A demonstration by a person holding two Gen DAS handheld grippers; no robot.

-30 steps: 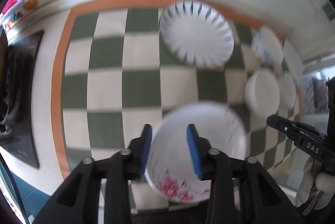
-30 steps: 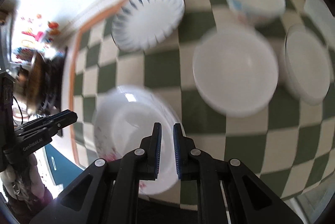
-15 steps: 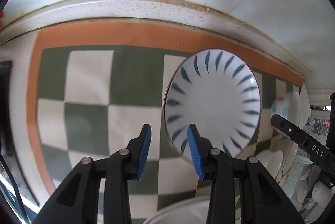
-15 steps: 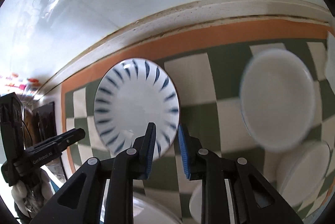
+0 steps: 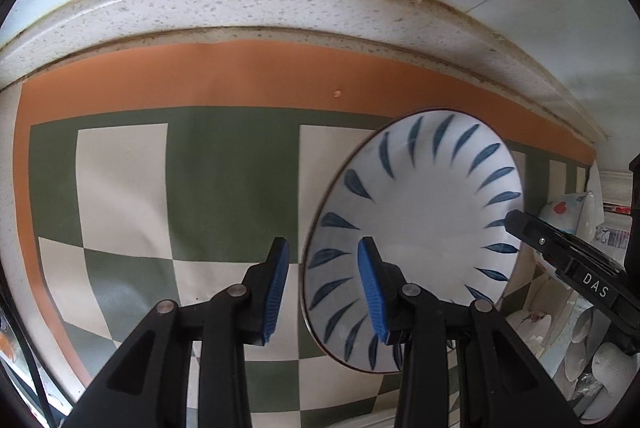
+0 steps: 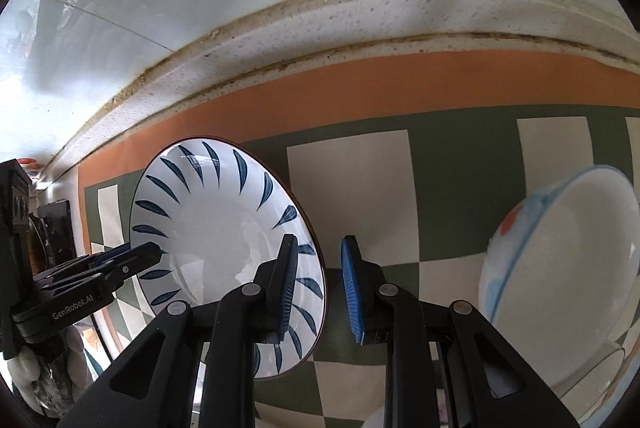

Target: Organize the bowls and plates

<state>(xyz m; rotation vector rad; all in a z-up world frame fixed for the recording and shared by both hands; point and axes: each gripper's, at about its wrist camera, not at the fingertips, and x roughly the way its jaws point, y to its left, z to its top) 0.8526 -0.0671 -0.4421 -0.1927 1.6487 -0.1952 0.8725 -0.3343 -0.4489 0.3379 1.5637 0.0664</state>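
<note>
White plate point(image 5: 420, 224) with blue petal strokes, green-and-cream checked mat point(image 5: 224, 187) edged orange, blue-padded jaws

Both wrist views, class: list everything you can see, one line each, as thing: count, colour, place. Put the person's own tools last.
Plate: one, white with blue leaf strokes, on the mat, each gripper's jaws astride an opposite rim.
Bowl: one, white with blue rim and red-and-blue marks, on the mat at the right of the right view.
Mat: one, green-and-white checks with orange border, on the counter.
Counter edge: one, speckled white, behind the mat, below the wall.
Other white dishes: several, too blurred to count, at the far right of the left view.
Left gripper: black with blue pads, open.
Right gripper: black with blue pads, open.
</note>
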